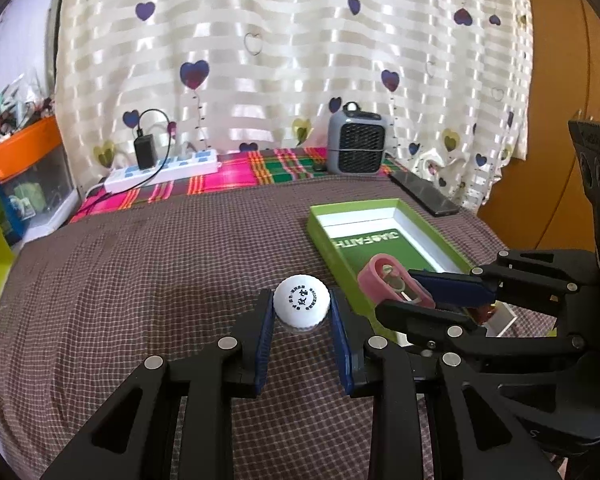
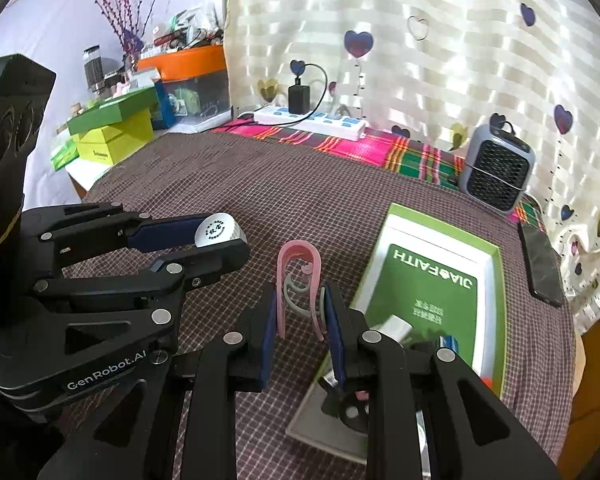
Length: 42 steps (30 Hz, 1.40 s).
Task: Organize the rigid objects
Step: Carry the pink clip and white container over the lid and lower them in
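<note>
My left gripper (image 1: 302, 312) is shut on a white bottle cap (image 1: 301, 303) with dark printed characters, held above the checked brown cloth (image 1: 140, 280). My right gripper (image 2: 300, 308) is shut on a pink U-shaped clip (image 2: 299, 280) with a grey inner spring. In the left wrist view the right gripper (image 1: 412, 292) holds the pink clip (image 1: 392, 282) over the near corner of the open green box (image 1: 320, 236). In the right wrist view the left gripper (image 2: 220, 236) with the white cap (image 2: 218, 230) is at the left, beside the right one. The green box (image 2: 498, 300) has a white inside and a green card.
A grey mini heater (image 1: 356, 142), a white power strip (image 1: 164, 168) with a black charger and a dark phone (image 1: 424, 192) lie along the back by the curtain. A shiny flat tray (image 2: 324, 428) lies under the right gripper. Green and orange boxes (image 2: 112, 128) stand off the left edge.
</note>
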Tool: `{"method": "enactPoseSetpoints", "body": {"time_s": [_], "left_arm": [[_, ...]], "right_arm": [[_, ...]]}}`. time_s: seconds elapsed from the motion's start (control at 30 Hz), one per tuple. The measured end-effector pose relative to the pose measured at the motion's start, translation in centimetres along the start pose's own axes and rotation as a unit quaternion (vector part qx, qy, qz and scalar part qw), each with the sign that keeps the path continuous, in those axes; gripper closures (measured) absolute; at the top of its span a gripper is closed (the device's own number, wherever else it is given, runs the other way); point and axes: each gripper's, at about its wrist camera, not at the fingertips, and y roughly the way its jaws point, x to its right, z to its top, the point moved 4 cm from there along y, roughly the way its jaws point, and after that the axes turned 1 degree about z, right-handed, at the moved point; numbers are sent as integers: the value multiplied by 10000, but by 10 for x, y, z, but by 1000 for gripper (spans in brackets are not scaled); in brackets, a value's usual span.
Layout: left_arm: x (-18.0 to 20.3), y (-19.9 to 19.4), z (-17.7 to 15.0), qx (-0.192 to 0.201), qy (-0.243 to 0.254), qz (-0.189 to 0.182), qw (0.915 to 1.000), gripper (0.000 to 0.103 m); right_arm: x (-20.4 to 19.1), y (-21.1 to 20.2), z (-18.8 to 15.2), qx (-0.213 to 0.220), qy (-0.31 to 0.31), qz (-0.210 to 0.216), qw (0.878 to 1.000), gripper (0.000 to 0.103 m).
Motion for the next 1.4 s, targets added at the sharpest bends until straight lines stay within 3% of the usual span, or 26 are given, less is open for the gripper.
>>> {"method": "enactPoseSetpoints", "body": {"time_s": [0.43, 0.83, 1.4], "left_arm": [[46, -8, 4, 200, 158, -571, 9980, 77], [52, 1, 14, 211, 4, -771, 9968, 77], [90, 41, -19, -427, 423, -1072, 9924, 77]], "right_arm": [[30, -42, -25, 317, 425, -173, 9984, 79], [81, -65, -38, 454, 936, -515, 9932, 79], [89, -31, -73, -49, 1089, -300, 9936, 79]]}}
